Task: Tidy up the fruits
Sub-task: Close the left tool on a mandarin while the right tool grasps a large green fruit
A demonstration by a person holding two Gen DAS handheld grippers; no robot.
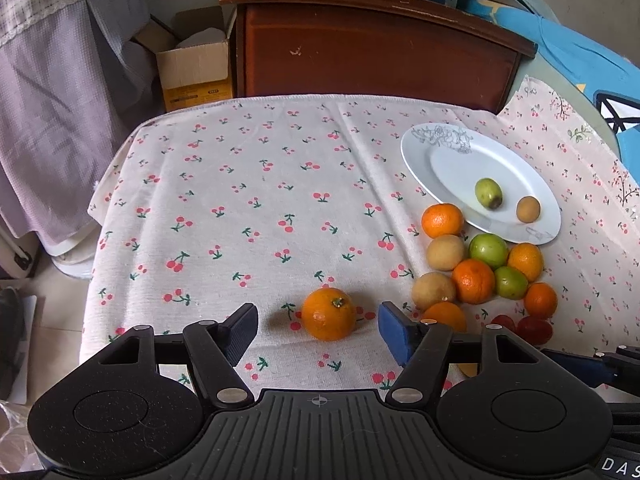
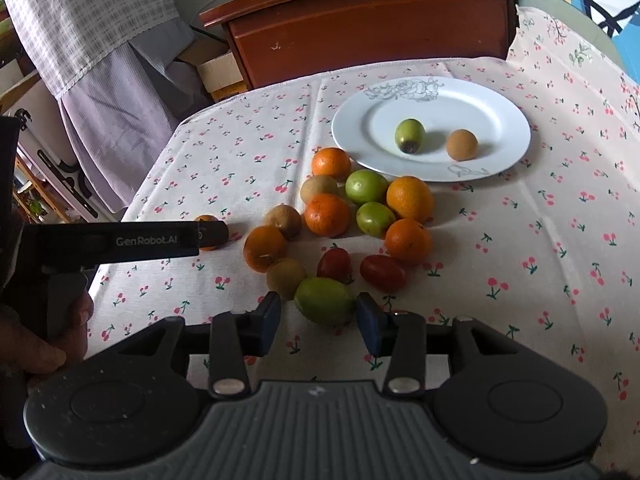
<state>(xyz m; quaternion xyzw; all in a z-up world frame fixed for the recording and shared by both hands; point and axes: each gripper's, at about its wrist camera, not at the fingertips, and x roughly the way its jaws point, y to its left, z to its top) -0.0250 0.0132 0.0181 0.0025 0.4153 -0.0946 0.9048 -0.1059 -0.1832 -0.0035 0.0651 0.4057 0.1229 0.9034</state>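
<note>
A heap of fruit [image 2: 352, 220] lies on the cloth [image 1: 240, 200] just before the white plate [image 2: 500, 120]: oranges, green fruits, brown ones and two red ones [image 2: 376, 270], most touching their neighbours. The plate itself holds one green fruit [image 2: 409, 135] and one brown fruit [image 2: 462, 144], apart from each other. One orange [image 1: 329, 313] sits alone, left of the heap, stem up.

The left gripper [image 1: 318, 330] hangs low over the cloth with its fingers spread wide, the lone orange between them and touching neither pad. In the right wrist view this gripper reaches in from the left as a dark bar, hiding most of that orange, with the person's hand [image 2: 44, 344] round its handle at the frame's edge.

The right gripper [image 2: 318, 318] points at the near edge of the heap. A large green fruit [image 2: 325, 301] sits between its blue pads; the right pad looks to be against the skin, the left a little off, though the angle makes contact hard to judge. A brown fruit [image 2: 286, 277] touches that green one on the left side, close to the left pad.

The cloth is pale with a cherry print and covers a table. Beyond it stand a dark wooden cabinet [image 1: 368, 52], an open cardboard box [image 1: 196, 64] and lilac fabric [image 1: 52, 100] hanging at left.
</note>
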